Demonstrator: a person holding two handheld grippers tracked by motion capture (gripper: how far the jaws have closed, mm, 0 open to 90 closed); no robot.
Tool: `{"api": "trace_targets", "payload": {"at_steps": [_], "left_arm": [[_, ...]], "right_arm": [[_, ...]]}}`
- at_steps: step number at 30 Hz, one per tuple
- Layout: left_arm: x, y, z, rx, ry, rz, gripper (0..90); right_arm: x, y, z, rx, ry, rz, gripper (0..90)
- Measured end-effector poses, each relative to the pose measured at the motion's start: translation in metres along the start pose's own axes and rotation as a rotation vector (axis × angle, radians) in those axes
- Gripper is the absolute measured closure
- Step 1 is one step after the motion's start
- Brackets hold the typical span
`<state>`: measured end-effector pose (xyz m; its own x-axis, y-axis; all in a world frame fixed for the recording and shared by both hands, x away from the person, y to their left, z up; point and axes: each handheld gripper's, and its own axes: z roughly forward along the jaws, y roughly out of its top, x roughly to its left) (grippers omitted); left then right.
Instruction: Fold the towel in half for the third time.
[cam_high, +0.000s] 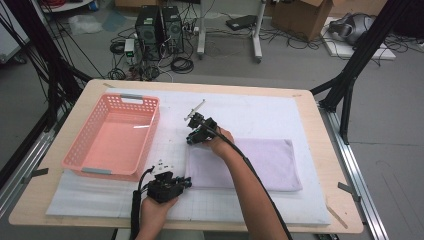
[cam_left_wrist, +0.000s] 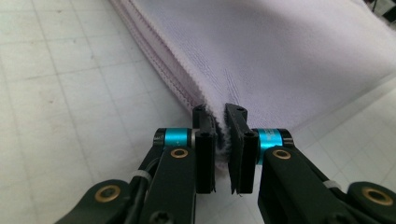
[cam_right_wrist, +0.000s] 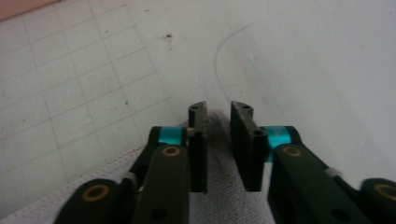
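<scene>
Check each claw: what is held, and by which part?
Left claw pinches the folded lilac towel at its near-left corner edge. Right claw sits over the towel's far-left corner, cloth between its jaws; a firm grip cannot be told.

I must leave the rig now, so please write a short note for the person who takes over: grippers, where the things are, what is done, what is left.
Left gripper: shut on the near left corner of the folded lilac towel; cloth sits between its pads.
Right gripper: at the towel's far left corner, jaws narrow, cloth between them; a firm grip is not certain.
Towel lies flat on the white mat, right of the empty pink basket.
Done: both left corners reached.
Left: probably lift the towel and fold it again or move it to the basket.
</scene>
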<state>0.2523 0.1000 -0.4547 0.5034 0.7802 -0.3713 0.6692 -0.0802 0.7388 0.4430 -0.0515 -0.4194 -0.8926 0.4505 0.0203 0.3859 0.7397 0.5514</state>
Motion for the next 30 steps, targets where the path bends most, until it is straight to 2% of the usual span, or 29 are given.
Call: {"api": "trace_targets", "payload": {"at_steps": [2,4,8,10,12,15,18,21,24,27,30], "left_arm": [[0.002,0.000,-0.004,-0.002,-0.009,-0.015,83.1],[0.002,-0.001,-0.009,-0.006,-0.015,-0.021,83.3],[0.003,-0.001,-0.024,-0.039,-0.027,-0.032,83.5],[0.004,0.001,-0.034,-0.076,-0.033,-0.043,83.5],[0.003,0.003,-0.044,-0.156,-0.063,-0.024,83.5],[-0.004,0.010,-0.050,-0.213,-0.085,0.004,83.5],[-0.013,0.015,-0.043,-0.222,-0.131,0.016,83.5],[-0.024,0.021,-0.033,-0.206,-0.164,0.042,83.4],[-0.037,0.032,-0.019,-0.189,-0.197,0.066,83.3],[-0.053,0.043,-0.005,-0.159,-0.213,0.108,83.1],[-0.066,0.051,0.010,-0.137,-0.226,0.130,82.9]], "right_arm": [[0.002,0.001,-0.002,-0.004,0.000,-0.019,85.3],[0.002,0.002,-0.006,-0.032,0.019,-0.002,86.0],[0.008,0.007,-0.015,-0.099,0.038,-0.025,86.6],[0.012,0.010,-0.023,-0.154,0.046,-0.029,86.7],[0.013,0.012,-0.031,-0.203,0.053,-0.028,86.8],[0.013,0.011,-0.047,-0.279,0.069,-0.010,86.8],[0.012,0.004,-0.062,-0.307,0.052,-0.015,86.8],[0.008,-0.005,-0.075,-0.323,0.037,-0.012,86.8],[0.001,-0.018,-0.090,-0.340,0.016,0.013,86.8],[-0.009,-0.037,-0.104,-0.348,-0.012,0.036,86.8],[-0.018,-0.055,-0.114,-0.361,-0.033,0.068,86.8]]}}
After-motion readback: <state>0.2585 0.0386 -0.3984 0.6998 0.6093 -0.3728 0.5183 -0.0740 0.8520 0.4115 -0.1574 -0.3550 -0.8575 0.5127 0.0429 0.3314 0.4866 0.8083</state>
